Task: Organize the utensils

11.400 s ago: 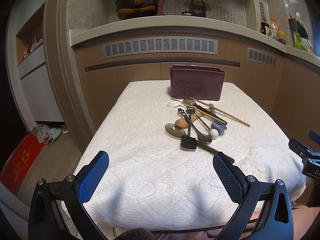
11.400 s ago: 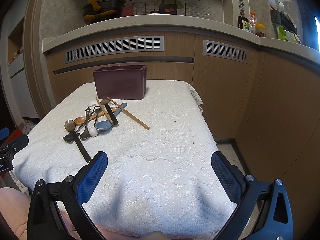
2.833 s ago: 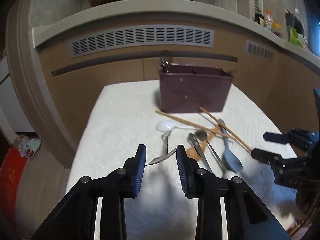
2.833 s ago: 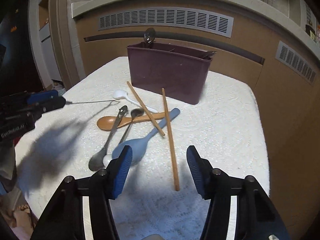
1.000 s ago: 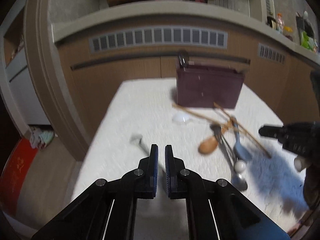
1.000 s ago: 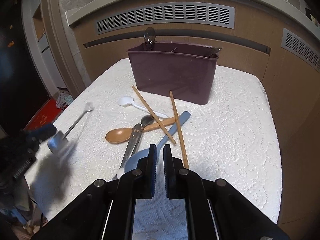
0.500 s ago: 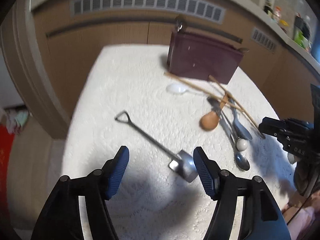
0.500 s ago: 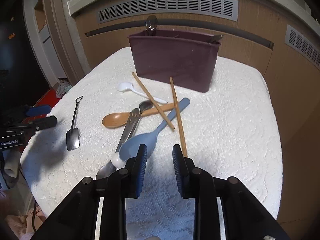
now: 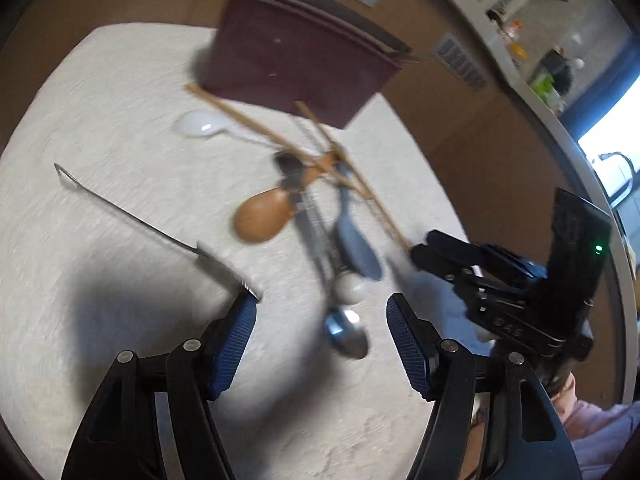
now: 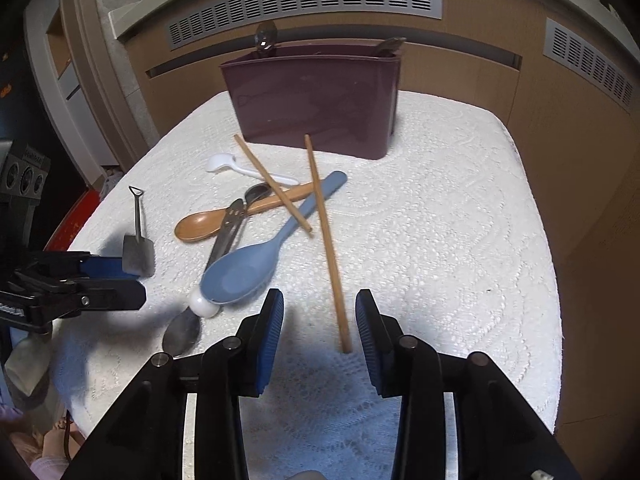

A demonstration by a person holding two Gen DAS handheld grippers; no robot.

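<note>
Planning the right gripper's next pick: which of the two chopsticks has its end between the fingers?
The longer-looking chopstick nearer the camera; the other chopstick ends up by the blue spoon's handle.

Wood-panelled counter [image 10: 460, 76] with grey vent grilles [image 10: 304, 0]; bright window [image 9: 616, 140].

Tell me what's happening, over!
Left tongs open, empty. Right tongs opening around chopstick end. Box behind, blue spoon close by.
</note>
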